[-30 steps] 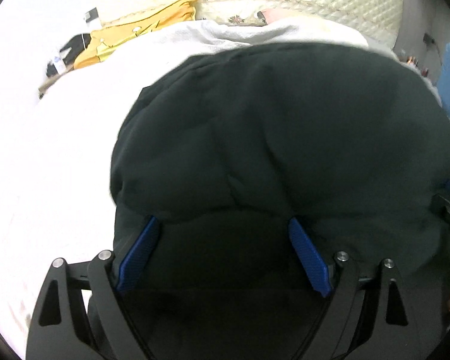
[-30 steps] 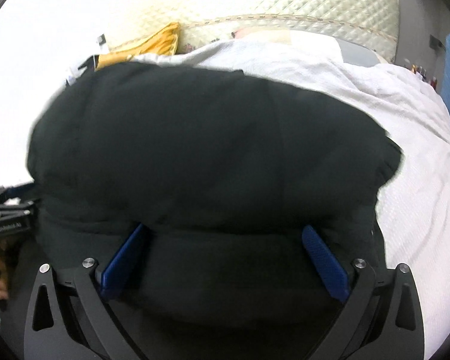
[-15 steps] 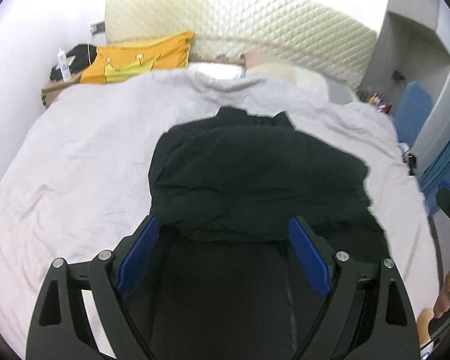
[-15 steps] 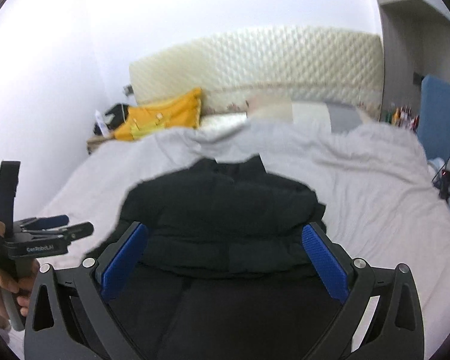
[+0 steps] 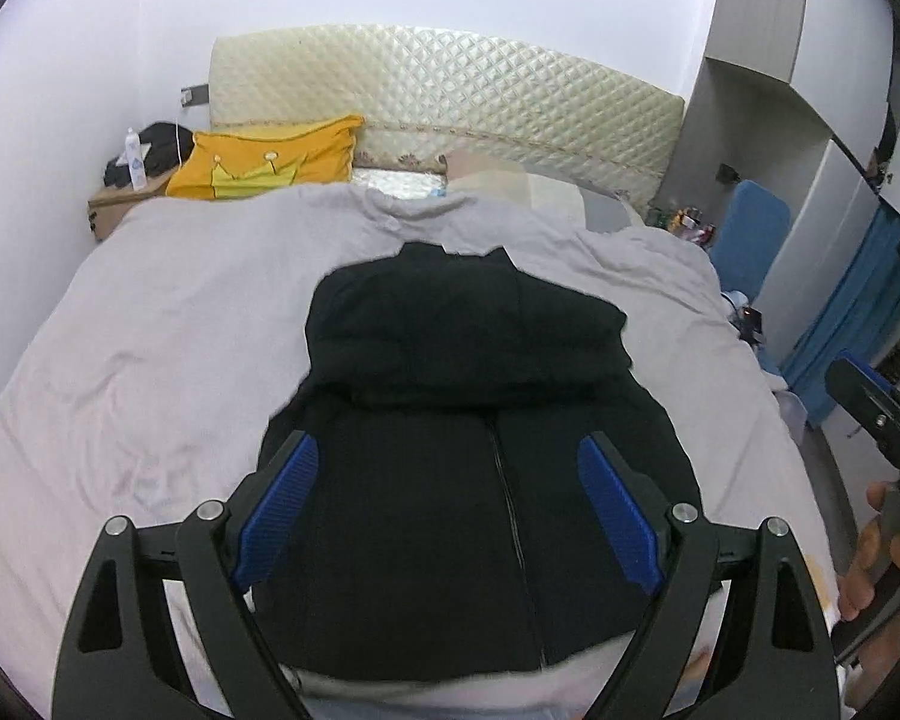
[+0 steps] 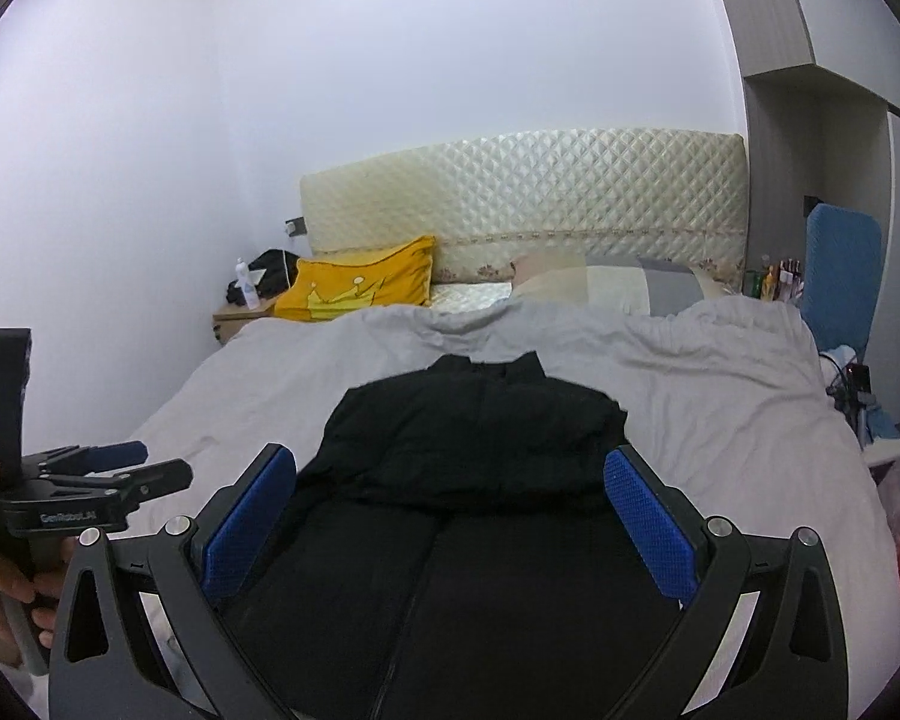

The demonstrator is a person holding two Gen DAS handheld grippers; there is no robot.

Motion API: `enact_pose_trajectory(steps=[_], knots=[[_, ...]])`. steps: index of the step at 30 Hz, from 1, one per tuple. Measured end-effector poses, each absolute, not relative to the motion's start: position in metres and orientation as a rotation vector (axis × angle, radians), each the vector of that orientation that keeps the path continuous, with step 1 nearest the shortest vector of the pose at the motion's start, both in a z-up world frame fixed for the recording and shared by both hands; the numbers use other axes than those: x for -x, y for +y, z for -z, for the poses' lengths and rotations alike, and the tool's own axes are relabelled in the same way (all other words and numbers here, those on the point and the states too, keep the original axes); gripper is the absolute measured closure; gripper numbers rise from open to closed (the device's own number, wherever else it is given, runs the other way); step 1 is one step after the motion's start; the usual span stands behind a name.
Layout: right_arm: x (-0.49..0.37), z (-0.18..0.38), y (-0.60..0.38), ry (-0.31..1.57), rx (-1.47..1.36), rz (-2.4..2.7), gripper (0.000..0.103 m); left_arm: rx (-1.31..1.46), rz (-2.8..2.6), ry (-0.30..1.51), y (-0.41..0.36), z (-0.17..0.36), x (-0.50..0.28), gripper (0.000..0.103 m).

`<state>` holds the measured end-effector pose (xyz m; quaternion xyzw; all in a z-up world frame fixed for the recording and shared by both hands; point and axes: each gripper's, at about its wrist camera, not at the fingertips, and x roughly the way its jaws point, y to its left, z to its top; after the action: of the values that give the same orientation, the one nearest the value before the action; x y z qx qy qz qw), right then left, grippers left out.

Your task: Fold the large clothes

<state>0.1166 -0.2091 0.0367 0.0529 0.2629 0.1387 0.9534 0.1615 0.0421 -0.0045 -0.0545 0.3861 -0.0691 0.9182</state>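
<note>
Black jacket [image 5: 468, 480]: large zip-front garment, lying flat on the grey bedspread [image 5: 168, 360] near the foot of the bed, collar toward the quilted headboard [image 5: 438, 90]. Condition: the upper part looks doubled over the body, forming a thick band across the chest with a straight fold edge; the zip runs down the middle of the lower part. Left gripper [image 5: 450, 504]: jaws wide apart, empty, held above the jacket's lower half, with the zip line showing between the blue pads [image 5: 279, 507]; nothing is touched. Right gripper [image 6: 450, 525]: jaws likewise spread and empty, raised over the same lower half and aimed more toward the headboard; each tool appears at the edge of the other's view, held in a hand [image 6: 6, 600]. Step in hand, by judgement: between folds, both tongs clear of the cloth and surveying. Next move probably calls for coming down onto the near hem or side edges, one tool at each corner, pinching through the thick padded layers, then carrying that edge over evenly. Yellow cushion [image 5: 264, 159] well apart, irrelevant.
</note>
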Motion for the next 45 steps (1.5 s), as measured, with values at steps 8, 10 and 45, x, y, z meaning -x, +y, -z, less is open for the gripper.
enact_pose_trajectory(steps=[8, 10, 45], knots=[[-0.069, -0.009, -0.214, 0.591, -0.122, -0.272, 0.000, 0.113, 0.131, 0.864, 0.055, 0.036, -0.119, 0.014], [-0.061, 0.001, -0.216, 0.612, -0.129, -0.265, 0.000, 0.124, 0.129, 0.882, 0.060, 0.044, -0.114, 0.014], [-0.119, 0.197, -0.331, 1.021, -0.403, -0.150, 0.015, 0.258, -0.046, 1.240, 0.125, 0.219, -0.168, 0.014]])
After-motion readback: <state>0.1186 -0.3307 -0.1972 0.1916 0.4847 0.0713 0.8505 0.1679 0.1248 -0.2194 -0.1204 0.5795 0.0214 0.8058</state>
